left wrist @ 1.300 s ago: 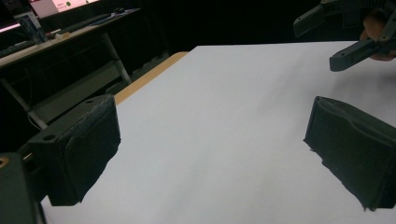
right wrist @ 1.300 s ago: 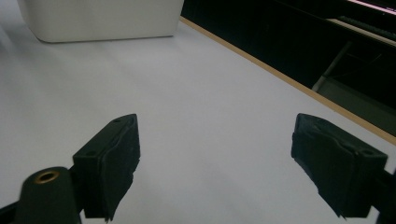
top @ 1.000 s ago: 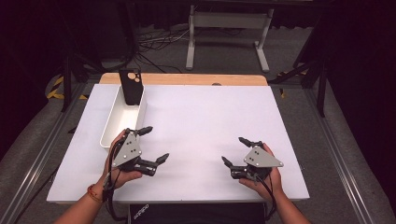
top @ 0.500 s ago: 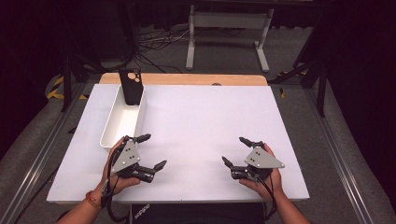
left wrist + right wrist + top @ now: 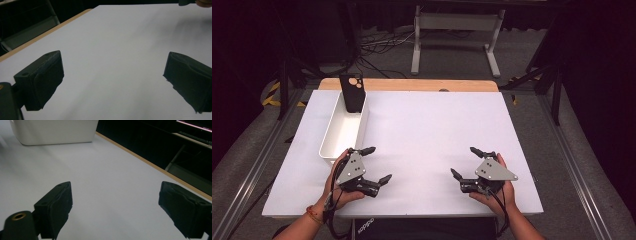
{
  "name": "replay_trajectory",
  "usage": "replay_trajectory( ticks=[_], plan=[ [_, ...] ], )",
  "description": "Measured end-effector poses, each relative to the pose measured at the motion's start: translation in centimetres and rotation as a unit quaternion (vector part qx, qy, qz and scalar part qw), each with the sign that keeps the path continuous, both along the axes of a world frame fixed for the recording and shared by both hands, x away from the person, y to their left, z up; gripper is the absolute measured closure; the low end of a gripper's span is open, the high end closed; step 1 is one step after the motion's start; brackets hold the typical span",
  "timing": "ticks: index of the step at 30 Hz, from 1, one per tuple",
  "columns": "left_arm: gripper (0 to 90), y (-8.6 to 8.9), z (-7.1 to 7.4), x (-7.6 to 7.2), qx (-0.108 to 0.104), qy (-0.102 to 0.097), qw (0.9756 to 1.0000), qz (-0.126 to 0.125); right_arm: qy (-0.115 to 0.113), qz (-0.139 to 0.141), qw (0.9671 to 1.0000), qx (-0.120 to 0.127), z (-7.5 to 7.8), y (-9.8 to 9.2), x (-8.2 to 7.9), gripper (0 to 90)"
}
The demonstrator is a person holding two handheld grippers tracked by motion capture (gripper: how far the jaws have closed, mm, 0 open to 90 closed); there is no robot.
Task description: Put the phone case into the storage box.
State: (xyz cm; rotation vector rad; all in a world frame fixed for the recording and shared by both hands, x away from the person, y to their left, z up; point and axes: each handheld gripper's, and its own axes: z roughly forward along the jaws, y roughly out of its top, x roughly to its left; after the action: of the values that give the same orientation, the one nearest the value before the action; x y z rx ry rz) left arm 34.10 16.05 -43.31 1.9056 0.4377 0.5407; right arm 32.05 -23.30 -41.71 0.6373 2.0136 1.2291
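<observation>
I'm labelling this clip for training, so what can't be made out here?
- Phone case, high view: lower end hidden inside the bin.
- Bin, right gripper view: cut off by the top edge.
- Right tool, left gripper view: cut off at the top right corner.

Black left tongs [image 5: 374,165] and right tongs [image 5: 467,162], white table [image 5: 432,130], white bin [image 5: 343,131], black phone case [image 5: 351,93].

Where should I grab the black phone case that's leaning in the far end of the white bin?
Probably by its top edge, coming from above. The phone case stands nearly upright against the far wall of the white bin, its upper half clear above the rim while the lower half sits inside. The left gripper, open, is the nearer one; close its jaws across the thin faces rather than the width.
</observation>
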Motion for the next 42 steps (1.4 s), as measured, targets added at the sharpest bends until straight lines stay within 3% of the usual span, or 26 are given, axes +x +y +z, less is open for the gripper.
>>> replay_trajectory(
  ticks=[13,24,27,42],
  plan=[
    [2.7,-0.24,0.03,-0.10,0.011,0.003,0.9999,-0.002,-0.002,0.003,1.0000,0.001,-0.03,-0.01,-0.06,11.3],
    [2.8,-0.19,0.22,-0.48,0.011,-0.008,0.9999,-0.007,-0.009,0.009,0.9999,-0.007,0.07,0.52,-0.42,11.3],
    [3.0,-0.22,0.18,-0.41,0.005,-0.003,1.0000,-0.007,-0.007,0.009,0.9999,-0.009,-0.06,0.54,-0.38,11.3],
    [3.1,-0.74,-0.14,-0.33,0.017,0.002,0.9998,-0.007,-0.003,0.004,0.9999,-0.014,-0.23,0.41,-0.54,11.5]
  ],
)
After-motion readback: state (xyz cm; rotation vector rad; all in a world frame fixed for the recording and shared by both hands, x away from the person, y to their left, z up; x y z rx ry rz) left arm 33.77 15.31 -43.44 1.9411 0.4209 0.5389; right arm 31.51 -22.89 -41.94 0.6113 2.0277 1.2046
